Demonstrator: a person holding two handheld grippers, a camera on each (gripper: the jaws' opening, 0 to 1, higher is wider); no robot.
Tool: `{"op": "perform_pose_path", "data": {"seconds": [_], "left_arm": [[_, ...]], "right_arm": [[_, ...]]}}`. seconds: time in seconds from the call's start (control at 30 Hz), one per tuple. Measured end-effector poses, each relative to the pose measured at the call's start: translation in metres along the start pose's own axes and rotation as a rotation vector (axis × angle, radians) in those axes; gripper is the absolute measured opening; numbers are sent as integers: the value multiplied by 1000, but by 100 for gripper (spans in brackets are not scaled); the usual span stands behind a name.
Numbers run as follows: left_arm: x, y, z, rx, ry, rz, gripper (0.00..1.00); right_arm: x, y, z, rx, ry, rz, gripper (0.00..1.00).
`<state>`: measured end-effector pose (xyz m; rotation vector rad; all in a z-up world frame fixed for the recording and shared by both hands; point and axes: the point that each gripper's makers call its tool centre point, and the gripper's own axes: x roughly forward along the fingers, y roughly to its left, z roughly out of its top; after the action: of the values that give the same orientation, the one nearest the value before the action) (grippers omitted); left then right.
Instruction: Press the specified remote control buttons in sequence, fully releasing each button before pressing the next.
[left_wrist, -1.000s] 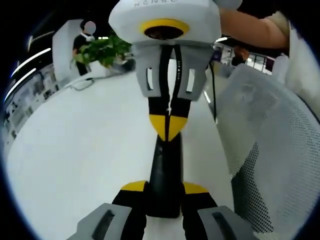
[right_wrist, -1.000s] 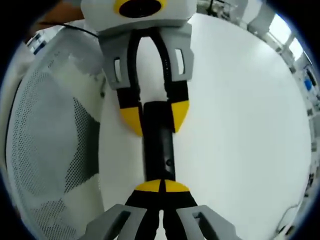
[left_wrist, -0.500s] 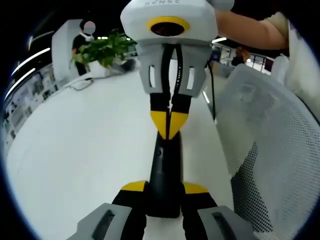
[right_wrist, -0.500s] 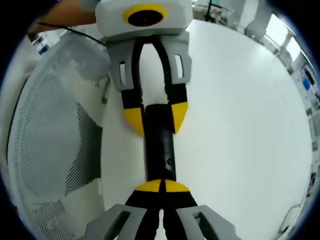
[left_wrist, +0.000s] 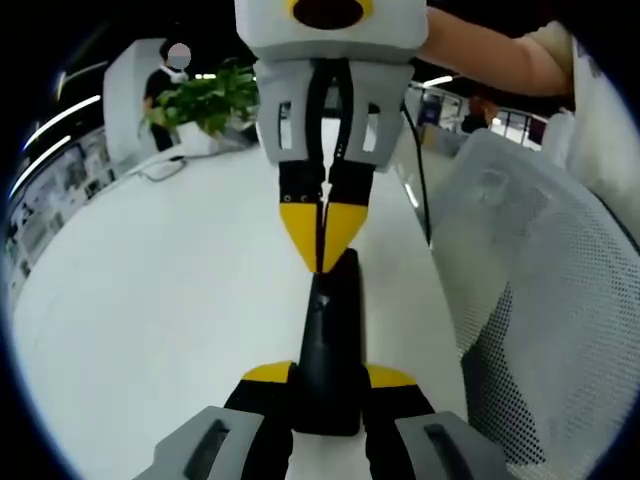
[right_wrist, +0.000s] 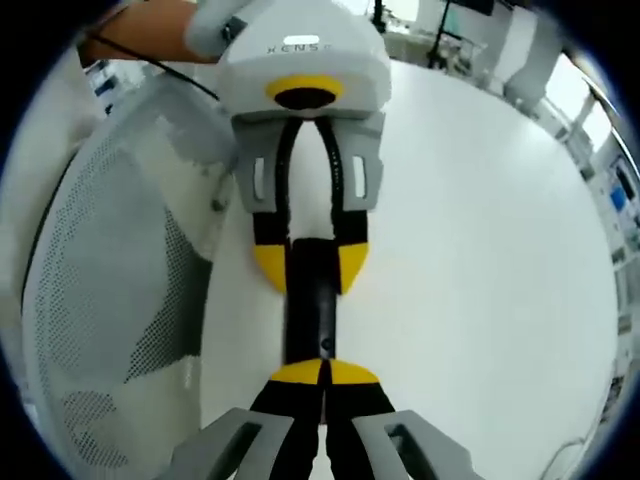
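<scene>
Holding the black remote (left_wrist: 330, 350) by one end between my left gripper (left_wrist: 328, 385) jaws above the white table (left_wrist: 150, 300), I bring my right gripper (right_wrist: 322, 372), tips closed together and empty, onto its face. I should press one button straight, then lift fully.

Both views were pretty bright, mostly because the white tabletop (left_wrist: 150, 290) bounced a lot of even overhead light. Ceiling strip lights (left_wrist: 50, 135) glowed at 9 to 10 o'clock in the left gripper view, and windows (right_wrist: 570, 85) blew out around 2 o'clock in the right gripper view. Shadows were soft and faint. Heavy fisheye bending toward the edges, background a bit mushy, and the black remote (right_wrist: 305, 310) showed hardly any detail.
</scene>
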<state>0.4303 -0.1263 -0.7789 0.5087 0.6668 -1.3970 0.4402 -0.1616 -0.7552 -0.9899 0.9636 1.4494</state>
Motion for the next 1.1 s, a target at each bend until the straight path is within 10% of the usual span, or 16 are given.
{"op": "perform_pose_path", "data": {"seconds": [1.1], "left_arm": [[0,0,-1,12,4,1,25]], "right_arm": [[24,0,4,-15,60,82,0]]}}
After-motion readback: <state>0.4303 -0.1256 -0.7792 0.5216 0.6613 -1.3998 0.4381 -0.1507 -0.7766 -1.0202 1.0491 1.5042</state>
